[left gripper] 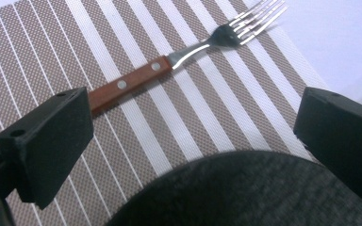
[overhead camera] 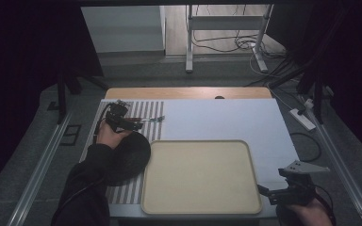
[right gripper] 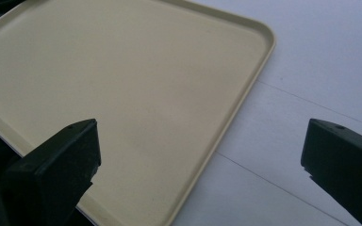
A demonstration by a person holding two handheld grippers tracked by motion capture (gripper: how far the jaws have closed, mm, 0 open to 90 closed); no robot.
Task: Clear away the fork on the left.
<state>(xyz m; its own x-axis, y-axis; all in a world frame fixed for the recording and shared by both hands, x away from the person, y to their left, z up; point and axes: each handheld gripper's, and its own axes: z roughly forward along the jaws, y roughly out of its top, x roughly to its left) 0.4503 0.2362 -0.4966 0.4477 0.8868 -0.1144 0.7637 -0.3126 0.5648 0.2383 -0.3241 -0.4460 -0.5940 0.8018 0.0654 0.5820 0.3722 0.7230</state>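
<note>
Nearest the person, the right tool (overhead camera: 265, 192) hangs with its jaws spread wide over the near right corner of the beige tray (right gripper: 245, 89), which lies on the white bench (overhead camera: 226, 117). Farther off on the left, the left tool (left gripper: 193, 136) also stands spread, above the dark round plate (left gripper: 259, 193) on the striped placemat (left gripper: 42, 52). Beyond it lies the fork (left gripper: 188, 52) with a wooden handle, its handle end just beside one jaw, its tines reaching toward the mat's far edge.
</note>
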